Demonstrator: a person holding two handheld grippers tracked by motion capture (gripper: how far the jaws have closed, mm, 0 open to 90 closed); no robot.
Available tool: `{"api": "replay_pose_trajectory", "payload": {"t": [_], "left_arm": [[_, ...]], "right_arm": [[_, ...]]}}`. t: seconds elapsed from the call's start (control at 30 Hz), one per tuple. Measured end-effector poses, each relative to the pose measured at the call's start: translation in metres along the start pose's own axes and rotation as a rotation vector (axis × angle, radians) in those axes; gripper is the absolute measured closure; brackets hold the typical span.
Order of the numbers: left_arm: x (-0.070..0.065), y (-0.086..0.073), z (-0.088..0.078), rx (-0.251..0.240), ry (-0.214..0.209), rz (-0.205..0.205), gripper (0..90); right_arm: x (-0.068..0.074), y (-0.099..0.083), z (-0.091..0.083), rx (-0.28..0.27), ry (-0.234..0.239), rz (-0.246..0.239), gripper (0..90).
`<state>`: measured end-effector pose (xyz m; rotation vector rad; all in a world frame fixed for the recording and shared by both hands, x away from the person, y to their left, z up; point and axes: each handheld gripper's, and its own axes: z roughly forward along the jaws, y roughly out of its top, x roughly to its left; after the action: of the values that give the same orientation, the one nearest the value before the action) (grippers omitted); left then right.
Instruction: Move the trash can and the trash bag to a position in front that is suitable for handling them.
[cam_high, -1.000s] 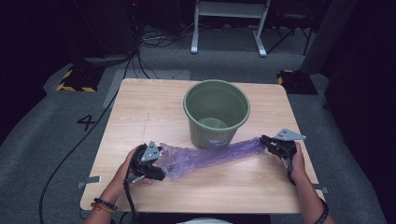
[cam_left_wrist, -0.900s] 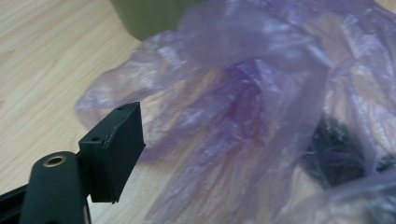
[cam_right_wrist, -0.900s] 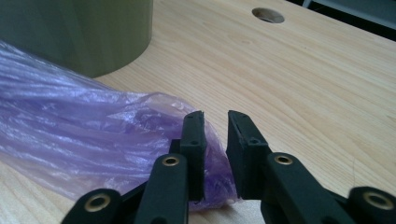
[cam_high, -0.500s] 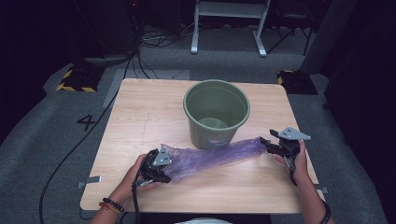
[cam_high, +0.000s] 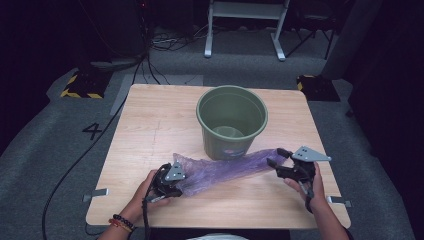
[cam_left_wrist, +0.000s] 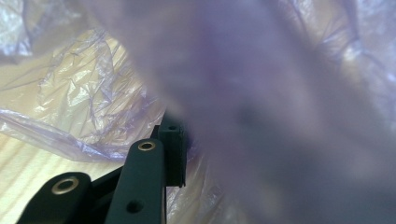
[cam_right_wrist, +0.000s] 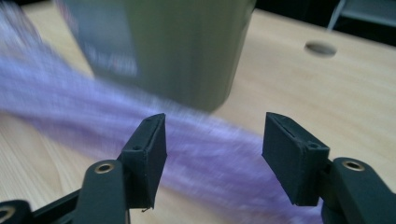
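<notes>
A crumpled purple plastic bag (cam_high: 225, 169) lies stretched across the table in front of a green bucket (cam_high: 231, 120). My left gripper (cam_high: 172, 181) is at the bag's left end, shut on the film. In the left gripper view the purple bag (cam_left_wrist: 261, 93) drapes over the lens and hides one jaw, with only one black pad (cam_left_wrist: 172, 154) visible. My right gripper (cam_high: 276, 156) stands open at the bag's right end. In the right gripper view the purple bag (cam_right_wrist: 205, 149) runs between the spread jaws of my right gripper (cam_right_wrist: 212, 144), below the bucket (cam_right_wrist: 182, 46).
The wooden table (cam_high: 150, 120) has its near edge just below both hands. A round hole (cam_right_wrist: 320, 48) sits in the tabletop beyond the bucket. On the floor behind, there are cables (cam_high: 160, 42) and a white stand (cam_high: 245, 15).
My left gripper has shifted slightly right with the bag's left end. My right gripper has moved a little left, so its open jaws now straddle the bag's right end.
</notes>
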<state>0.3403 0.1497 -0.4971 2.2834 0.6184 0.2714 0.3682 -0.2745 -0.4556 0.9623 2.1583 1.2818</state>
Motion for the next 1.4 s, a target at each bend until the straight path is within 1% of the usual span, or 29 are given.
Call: {"api": "replay_pose_trajectory", "payload": {"t": [0.07, 0.1, 0.13, 0.2, 0.23, 0.33, 0.4, 0.43, 0.5, 0.53, 0.57, 0.6, 0.67, 0.7, 0.73, 0.8, 0.83, 0.9, 0.97, 1.0, 1.03, 1.07, 1.1, 1.2, 1.23, 1.27, 1.33, 1.37, 1.4], "left_arm": [[-0.002, 0.000, 0.001, -0.005, -0.005, -0.005, 63.5], [-0.003, 0.001, 0.002, -0.008, -0.007, -0.004, 63.2], [-0.003, 0.001, 0.002, -0.008, -0.007, -0.004, 63.0], [-0.004, 0.001, 0.003, -0.013, -0.009, -0.010, 62.2], [-0.005, 0.001, 0.004, -0.018, -0.011, -0.010, 61.8], [-0.006, 0.002, 0.006, -0.027, -0.012, -0.014, 59.2], [-0.006, 0.003, 0.007, -0.028, -0.014, -0.012, 58.8], [-0.007, 0.004, 0.008, -0.030, -0.015, -0.008, 58.1], [-0.008, 0.004, 0.009, -0.028, -0.017, -0.006, 55.4], [-0.008, 0.005, 0.010, -0.026, -0.018, -0.004, 51.1], [-0.008, 0.005, 0.010, -0.023, -0.022, -0.005, 51.1], [-0.010, 0.006, 0.009, -0.020, 0.009, 0.015, 40.5], [-0.011, 0.006, 0.003, -0.057, 0.020, 0.028, 33.0], [-0.011, 0.006, 0.003, -0.057, 0.020, 0.028, 30.1], [-0.010, 0.005, -0.005, -0.090, 0.026, 0.015, 27.6], [-0.008, 0.005, -0.009, -0.098, 0.029, 0.010, 25.4], [-0.006, 0.004, -0.017, -0.116, 0.030, 0.000, 21.9], [-0.006, 0.004, -0.023, -0.116, 0.042, 0.012, 19.8], [-0.005, 0.003, -0.026, -0.116, 0.047, 0.016, 19.2], [-0.003, 0.002, -0.029, -0.119, 0.049, 0.009, 19.3], [-0.001, 0.001, -0.031, -0.116, 0.048, 0.006, 19.3], [0.004, -0.002, -0.034, -0.109, 0.059, -0.002, 19.3], [0.007, -0.003, -0.035, -0.109, 0.064, -0.012, 19.3], [0.012, -0.006, -0.037, -0.109, 0.081, -0.027, 20.1], [0.016, -0.007, -0.037, -0.106, 0.096, -0.042, 20.7], [0.022, -0.009, -0.035, -0.115, 0.107, -0.080, 21.9], [0.027, -0.008, -0.030, -0.115, 0.096, -0.109, 26.2], [0.028, -0.006, -0.027, -0.112, 0.090, -0.106, 27.4], [0.029, -0.004, -0.024, -0.115, 0.071, -0.107, 28.1]], "right_arm": [[0.006, -0.005, 0.007, 0.039, -0.023, -0.013, 37.3], [0.006, -0.007, 0.010, 0.053, -0.036, -0.004, 36.2], [0.006, -0.007, 0.010, 0.053, -0.036, -0.004, 36.2], [0.003, -0.012, 0.015, 0.074, -0.074, 0.027, 33.5], [-0.003, -0.016, 0.019, 0.078, -0.115, 0.073, 32.0], [-0.010, -0.019, 0.023, 0.094, -0.166, 0.111, 31.5], [-0.011, -0.020, 0.024, 0.097, -0.176, 0.116, 31.5], [-0.015, -0.021, 0.027, 0.107, -0.177, 0.140, 31.5], [-0.019, -0.021, 0.030, 0.120, -0.187, 0.136, 31.9], [-0.022, -0.021, 0.032, 0.130, -0.189, 0.132, 36.6], [-0.022, -0.021, 0.032, 0.130, -0.189, 0.132, 36.6], [-0.027, -0.021, 0.035, 0.137, -0.191, 0.144, 43.1], [-0.031, -0.021, 0.037, 0.149, -0.179, 0.140, 48.5], [-0.033, -0.021, 0.038, 0.152, -0.186, 0.134, 49.4], [-0.035, -0.022, 0.039, 0.157, -0.201, 0.133, 50.8], [-0.038, -0.022, 0.040, 0.163, -0.199, 0.134, 51.5], [-0.043, -0.023, 0.043, 0.175, -0.218, 0.118, 51.4], [-0.048, -0.025, 0.046, 0.186, -0.232, 0.113, 50.7], [-0.054, -0.026, 0.047, 0.188, -0.236, 0.113, 48.9], [-0.056, -0.027, 0.048, 0.184, -0.248, 0.097, 47.1], [-0.056, -0.027, 0.048, 0.184, -0.248, 0.097, 47.1], [-0.062, -0.028, 0.048, 0.182, -0.249, 0.093, 46.0], [-0.066, -0.028, 0.048, 0.173, -0.253, 0.105, 45.6], [-0.072, -0.028, 0.048, 0.170, -0.252, 0.099, 44.3], [-0.077, -0.028, 0.049, 0.170, -0.248, 0.097, 42.4], [-0.079, -0.027, 0.049, 0.172, -0.246, 0.093, 41.5], [-0.082, -0.026, 0.049, 0.170, -0.233, 0.090, 38.6], [-0.082, -0.024, 0.048, 0.163, -0.227, 0.090, 37.5], [-0.082, -0.022, 0.047, 0.157, -0.224, 0.084, 36.9]]}}
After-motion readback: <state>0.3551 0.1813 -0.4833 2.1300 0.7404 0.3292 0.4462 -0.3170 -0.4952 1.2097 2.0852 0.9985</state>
